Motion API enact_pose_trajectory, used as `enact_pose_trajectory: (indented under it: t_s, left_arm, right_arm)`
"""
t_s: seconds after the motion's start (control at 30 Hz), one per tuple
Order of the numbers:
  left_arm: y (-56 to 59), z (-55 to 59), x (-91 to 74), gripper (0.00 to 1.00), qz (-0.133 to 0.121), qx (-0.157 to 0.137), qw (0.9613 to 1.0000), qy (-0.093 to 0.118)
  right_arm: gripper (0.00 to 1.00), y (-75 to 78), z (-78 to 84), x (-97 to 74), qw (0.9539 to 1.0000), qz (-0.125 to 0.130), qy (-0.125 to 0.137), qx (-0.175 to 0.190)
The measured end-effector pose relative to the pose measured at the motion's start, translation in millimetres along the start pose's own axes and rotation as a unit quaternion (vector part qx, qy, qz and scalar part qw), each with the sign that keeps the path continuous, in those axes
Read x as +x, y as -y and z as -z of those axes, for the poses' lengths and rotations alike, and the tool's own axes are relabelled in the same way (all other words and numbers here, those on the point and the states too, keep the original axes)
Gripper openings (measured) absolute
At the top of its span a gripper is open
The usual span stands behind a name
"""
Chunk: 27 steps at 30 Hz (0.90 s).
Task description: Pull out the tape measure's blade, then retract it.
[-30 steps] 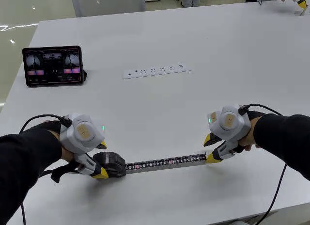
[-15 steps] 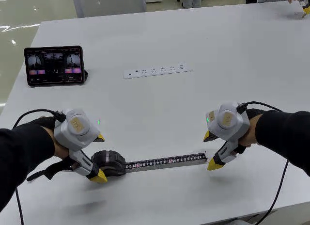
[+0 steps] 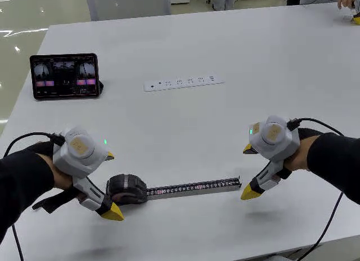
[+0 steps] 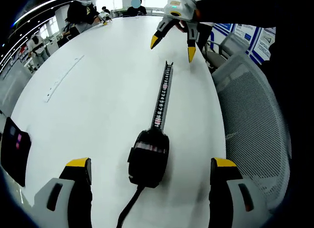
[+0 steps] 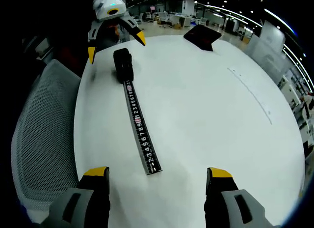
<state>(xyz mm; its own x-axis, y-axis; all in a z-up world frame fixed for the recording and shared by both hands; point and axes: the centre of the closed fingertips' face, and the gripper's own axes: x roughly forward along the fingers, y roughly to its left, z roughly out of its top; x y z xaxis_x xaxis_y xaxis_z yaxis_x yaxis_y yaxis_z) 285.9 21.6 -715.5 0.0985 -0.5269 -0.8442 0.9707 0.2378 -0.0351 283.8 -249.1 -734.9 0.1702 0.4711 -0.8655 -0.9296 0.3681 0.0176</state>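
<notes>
Now that both pairs of my jaws have let go, the tape measure [image 3: 127, 189] lies by itself on the worktop [image 3: 225, 58]. A second ago my left gripper [image 3: 111, 184] was clamped on the case [image 4: 148, 156] and my right gripper [image 3: 248, 172] pinched the free end of the blade [image 3: 194, 187]. Now both stand spread wide and empty. The left has drawn back to just beside the case on its 9 o'clock side. The right is off the blade's end on the 3 o'clock side, near it but apart.

The blade has stayed out without my hold, so I judge the pull finished and the retract not yet done. What keeps it out I cannot tell.

In the head view the tape measure sits toward 7 o'clock on the worktop, near my edge. Its long axis runs 9 to 3, case at the 9 end, free end pointing to 3, a shade toward 2. The blade lies flat, numbers up. In the left gripper view it points off toward 12 o'clock. In the right gripper view it runs from between my jaws up to the case at 11 o'clock.
</notes>
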Motion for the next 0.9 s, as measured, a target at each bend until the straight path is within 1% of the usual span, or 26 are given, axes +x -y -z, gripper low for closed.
enact_pose_trajectory:
  t_s: [0.07, 0.1, 0.13, 0.17, 0.2, 0.23, 0.3, 0.33, 0.37, 0.4, 0.47, 0.5, 0.53, 0.57, 0.63, 0.67, 0.7, 0.73, 0.77, 0.8, 0.83, 0.87, 0.9]
  left_arm:
    - [-2.2, -3.1, -1.1, 0.99, -0.011, -0.026, 0.9994, 0.021]
    - [-4.4, -4.0, -2.3, 0.99, -0.018, -0.042, 0.9984, 0.033]
    - [-6.2, -4.4, -3.0, 0.99, -0.024, -0.053, 0.9975, 0.041]
    - [-10.2, -4.5, -4.3, 0.99, -0.036, -0.063, 0.9961, 0.051]
    - [-14.8, -5.5, -6.1, 0.99, -0.051, -0.071, 0.994, 0.065]
    - [-18.7, -6.1, -8.5, 0.99, -0.065, -0.081, 0.9914, 0.079]
    - [-22.6, -4.8, -11.9, 0.99, -0.081, -0.101, 0.9874, 0.091]
    - [-24.7, -5.0, -15.2, 0.99, -0.091, -0.113, 0.9839, 0.104]
    - [-25.3, -4.8, -17.2, 0.99, -0.097, -0.122, 0.9816, 0.111]
    - [-27.0, -2.6, -19.8, 0.99, -0.106, -0.133, 0.9783, 0.118]
    - [-28.3, 0.7, -22.9, 0.99, -0.117, -0.135, 0.976, 0.124]
    - [-30.9, 2.8, -25.9, 0.99, -0.133, -0.135, 0.9733, 0.13]
    - [-32.2, 4.2, -28.1, 0.99, -0.144, -0.136, 0.9712, 0.133]
    - [-30.5, 4.9, -30.1, 0.99, -0.145, -0.147, 0.9681, 0.142]
    - [-29.6, 7.3, -32.4, 0.99, -0.149, -0.167, 0.9622, 0.155]
    - [-30.2, 10.8, -33.9, 0.99, -0.16, -0.171, 0.9592, 0.159]
    - [-30.3, 13.8, -34.2, 0.99, -0.166, -0.172, 0.9578, 0.159]
    - [-34.4, 17.5, -36.7, 0.99, -0.189, -0.166, 0.9535, 0.165]
    - [-33.8, 17.0, -37.7, 0.99, -0.194, -0.168, 0.9503, 0.177]
    - [-32.7, 17.8, -38.7, 0.99, -0.196, -0.174, 0.9471, 0.185]
    - [-31.5, 19.4, -40.5, 0.99, -0.202, -0.178, 0.9438, 0.192]
    - [-30.5, 20.6, -41.5, 0.99, -0.205, -0.179, 0.9424, 0.194]
    - [-29.7, 20.4, -42.9, 0.99, -0.209, -0.18, 0.94, 0.201]
  right_arm:
    - [0.82, 1.3, -0.8, -2.5, 0.9999, 0.008, 0.009, 0.01]
    - [0.84, 2.7, -3.7, -3.7, 0.9993, 0.016, 0.026, 0.021]
    - [0.85, 3.5, -4.5, -4.7, 0.9988, 0.02, 0.034, 0.029]
    - [0.86, 3.8, -3.9, -6.2, 0.9982, 0.023, 0.04, 0.039]
    - [0.87, 0.3, -5.2, -9.2, 0.9974, 0.027, 0.047, 0.047]
    - [0.87, 1.0, -1.8, -9.8, 0.9968, 0.031, 0.05, 0.055]
    - [0.89, 1.9, 1.9, -10.4, 0.9955, 0.038, 0.058, 0.065]
    - [0.91, 3.7, 3.8, -11.6, 0.9934, 0.048, 0.065, 0.081]
    - [0.94, 3.0, 3.6, -12.3, 0.9925, 0.047, 0.074, 0.085]
    - [0.95, 3.9, 5.5, -14.2, 0.9908, 0.055, 0.083, 0.092]
    - [0.97, 4.0, 9.5, -16.5, 0.9891, 0.063, 0.089, 0.099]
    - [0.98, 3.9, 12.3, -17.8, 0.9875, 0.067, 0.094, 0.107]
    - [0.99, 4.7, 15.1, -18.8, 0.9864, 0.073, 0.095, 0.113]
    - [0.99, 3.4, 17.6, -20.8, 0.9856, 0.075, 0.099, 0.115]
    - [0.99, 2.4, 20.7, -23.8, 0.9836, 0.081, 0.105, 0.122]
    - [0.99, 0.9, 23.0, -26.6, 0.9819, 0.086, 0.111, 0.127]
    - [0.99, -0.4, 24.0, -28.2, 0.9808, 0.088, 0.115, 0.131]
    - [0.99, -1.5, 26.4, -30.8, 0.9786, 0.094, 0.121, 0.137]
    - [0.99, -0.8, 29.0, -32.8, 0.9774, 0.098, 0.124, 0.14]
    - [0.99, -0.1, 31.3, -35.0, 0.976, 0.103, 0.128, 0.143]
    - [0.99, 0.5, 33.8, -38.4, 0.9735, 0.108, 0.138, 0.147]
    - [0.99, 0.2, 34.8, -40.4, 0.9722, 0.109, 0.145, 0.148]
    - [0.99, -1.8, 34.8, -42.6, 0.9711, 0.11, 0.154, 0.146]
